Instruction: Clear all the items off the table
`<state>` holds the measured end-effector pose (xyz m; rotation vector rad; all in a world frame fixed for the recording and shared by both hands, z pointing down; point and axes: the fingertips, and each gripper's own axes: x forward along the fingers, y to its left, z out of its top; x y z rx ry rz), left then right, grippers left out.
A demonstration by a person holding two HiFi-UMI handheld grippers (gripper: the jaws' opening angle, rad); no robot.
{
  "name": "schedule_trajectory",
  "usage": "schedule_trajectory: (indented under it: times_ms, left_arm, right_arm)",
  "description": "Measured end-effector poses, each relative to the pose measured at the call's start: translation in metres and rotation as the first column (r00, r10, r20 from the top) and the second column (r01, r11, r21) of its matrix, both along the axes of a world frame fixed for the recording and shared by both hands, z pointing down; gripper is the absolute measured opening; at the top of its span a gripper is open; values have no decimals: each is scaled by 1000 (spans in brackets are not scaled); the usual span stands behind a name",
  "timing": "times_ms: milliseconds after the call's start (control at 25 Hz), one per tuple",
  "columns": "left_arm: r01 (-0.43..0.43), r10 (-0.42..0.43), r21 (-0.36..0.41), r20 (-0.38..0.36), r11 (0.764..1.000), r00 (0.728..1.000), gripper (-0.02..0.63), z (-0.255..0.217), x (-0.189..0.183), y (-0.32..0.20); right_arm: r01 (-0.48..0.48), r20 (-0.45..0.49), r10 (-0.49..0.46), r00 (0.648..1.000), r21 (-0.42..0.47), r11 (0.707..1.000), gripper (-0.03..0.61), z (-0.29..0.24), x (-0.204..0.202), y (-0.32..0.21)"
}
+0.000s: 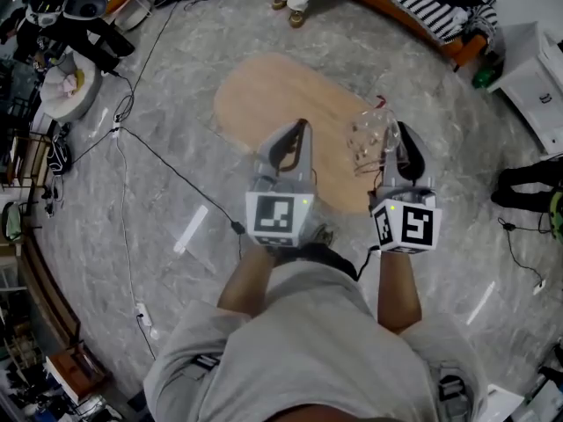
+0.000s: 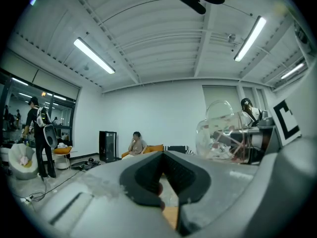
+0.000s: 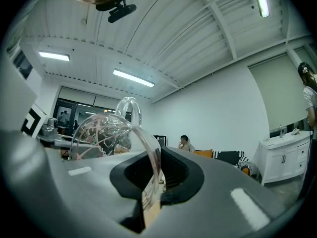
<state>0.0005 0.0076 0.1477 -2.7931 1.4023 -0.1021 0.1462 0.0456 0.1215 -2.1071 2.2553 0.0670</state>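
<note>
The left claw [image 1: 297, 139] is pressed together with nothing in it. Its own view shows the dark pads [image 2: 148, 170] meeting at the tips [image 2: 161, 157], with only a sliver of wood below them. It hangs over the near edge of the oval wooden surface [image 1: 273, 95], and in the head view that surface carries no item at all. To the right, the right claw [image 1: 398, 139] is clamped on 1 thing, a clear glass jug [image 1: 369, 139] with a looped handle. In the right gripper view the pads pinch the jug's thin wall at the rim [image 3: 157, 165], while the rounded body [image 3: 106, 133] sticks out to that claw's left, held from 1 side only. Pinkish streaks show inside the glass, but I cannot tell whether they are contents or reflections. The left gripper view finds the same jug [image 2: 223, 133] up in the air beside it, so I judge it already off the surface and the task at its carrying-away step, probably with the last item. The next move calls for a place to set the jug down, and none is plainly shown here. It also calls for a steady, level carry: a pinch on smooth glass could slip or twist, and the free left claw could steady the body.
</note>
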Motion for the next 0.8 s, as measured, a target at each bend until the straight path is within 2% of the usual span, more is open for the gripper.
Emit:
schedule_trajectory:
  times_ms: [80,320,600,800]
  left_arm:
    - [-12,12,12,11,1000,1000,20,-2,8,9]
    - [-10,11,34,-25,999,1000,20,-14,20,26]
    - [-7,5,56,44,998,999,20,-14,17,23]
    - [-13,12,56,14,998,1000,20,-18,22,27]
  right_arm:
    - [-1,2,1,1000,10,1000,29,-3,4,8]
    - [-9,2,9,1000,38,999,29,-9,14,30]
    - [-78,14,77,997,38,996,29,-10,47,39]
    - [-90,10,89,996,35,995,29,-8,50,42]
